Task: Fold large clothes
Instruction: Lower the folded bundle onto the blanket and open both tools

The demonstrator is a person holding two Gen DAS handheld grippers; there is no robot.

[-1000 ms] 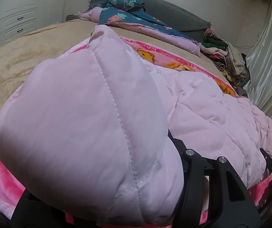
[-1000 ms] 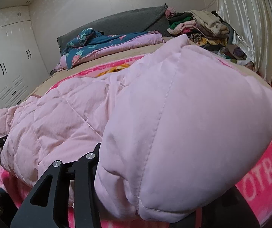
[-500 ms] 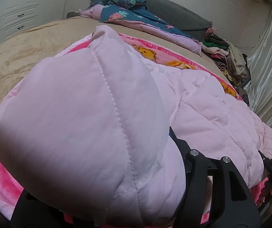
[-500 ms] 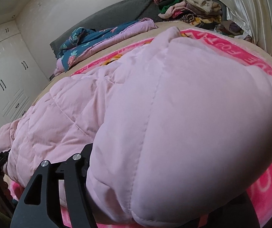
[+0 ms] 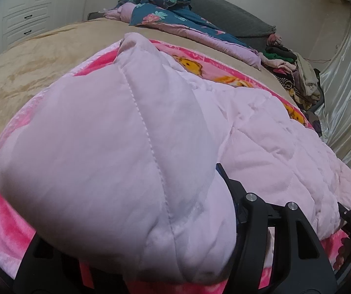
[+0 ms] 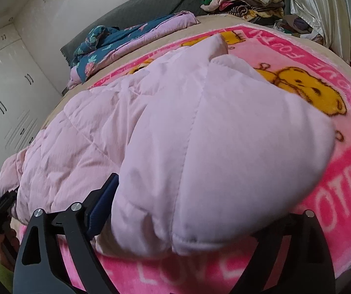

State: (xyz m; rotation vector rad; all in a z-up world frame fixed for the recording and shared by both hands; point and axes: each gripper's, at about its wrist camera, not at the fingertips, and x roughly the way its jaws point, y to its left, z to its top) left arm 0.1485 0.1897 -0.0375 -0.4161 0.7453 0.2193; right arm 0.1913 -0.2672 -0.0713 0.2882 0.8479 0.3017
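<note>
Item: pale pink quilted jacket (image 5: pixel 261 132), lying on a pink cartoon blanket (image 6: pixel 322 68) spread over a tan bed (image 5: pixel 40 68).

Position: the jacket fills the centre and lower half of both wrist views. Its long axis runs side to side between the two grippers. In the left view it stretches away toward the right edge of the frame. In the right view it stretches toward the lower left.

Left gripper (image 5: pixel 136 257): lower centre of its frame, jaws opening, about half spread. A puffy end of the jacket bulges between them and hides the fingertips. Whether the pads still press on it cannot be told.

Right gripper (image 6: pixel 187 232): lower centre of its frame, jaws opening and nearly at full spread. The jacket's other end lies between them, and the left finger (image 6: pixel 102 203) appears to stand clear of the fabric. Judged released, resting on the blanket.

Bearing on next move: each gripper sits at its own end of the jacket, neither nearer than the other. Any further fold likely brings one end across toward the other along that axis.

Background: floral quilt (image 5: pixel 165 17), upper centre; clothes pile (image 6: pixel 244 0), upper right.
</note>
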